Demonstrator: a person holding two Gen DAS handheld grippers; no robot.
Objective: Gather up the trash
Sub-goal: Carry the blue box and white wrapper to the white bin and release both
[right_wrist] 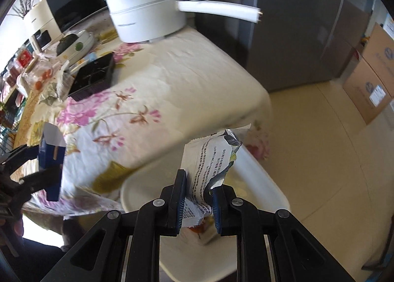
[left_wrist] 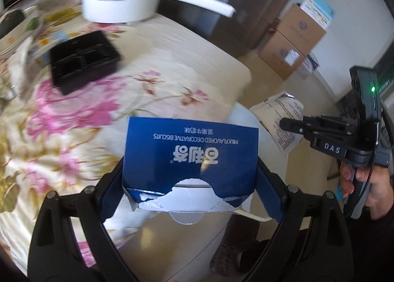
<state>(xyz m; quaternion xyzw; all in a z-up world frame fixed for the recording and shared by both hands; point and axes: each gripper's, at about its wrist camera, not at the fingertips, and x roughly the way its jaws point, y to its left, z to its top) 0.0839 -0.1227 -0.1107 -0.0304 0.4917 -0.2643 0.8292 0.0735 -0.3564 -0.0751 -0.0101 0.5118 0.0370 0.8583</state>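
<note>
My left gripper (left_wrist: pixel 189 188) stands wide, its fingers clamped on the two sides of a torn blue biscuit box (left_wrist: pixel 192 156), held over the edge of the floral table. The right wrist view shows the same box (right_wrist: pixel 50 156) in the left gripper (right_wrist: pixel 46 166) at the left edge. My right gripper (right_wrist: pixel 197 203) is shut on a crumpled white printed wrapper (right_wrist: pixel 211 159) with a torn foil top. It hangs above a white bin (right_wrist: pixel 266 178) beside the table. From the left wrist view, the right gripper (left_wrist: pixel 290 125) and wrapper (left_wrist: pixel 283 112) sit at the right, held by a hand.
A black compartment tray (left_wrist: pixel 83 60) (right_wrist: pixel 93 77) lies on the floral tablecloth (left_wrist: pixel 172 60). A white pot (right_wrist: pixel 147 18) with a long handle stands at the table's far corner. A grey fridge (right_wrist: pixel 295 23) and stacked cardboard boxes (right_wrist: pixel 369 80) stand past the beige floor.
</note>
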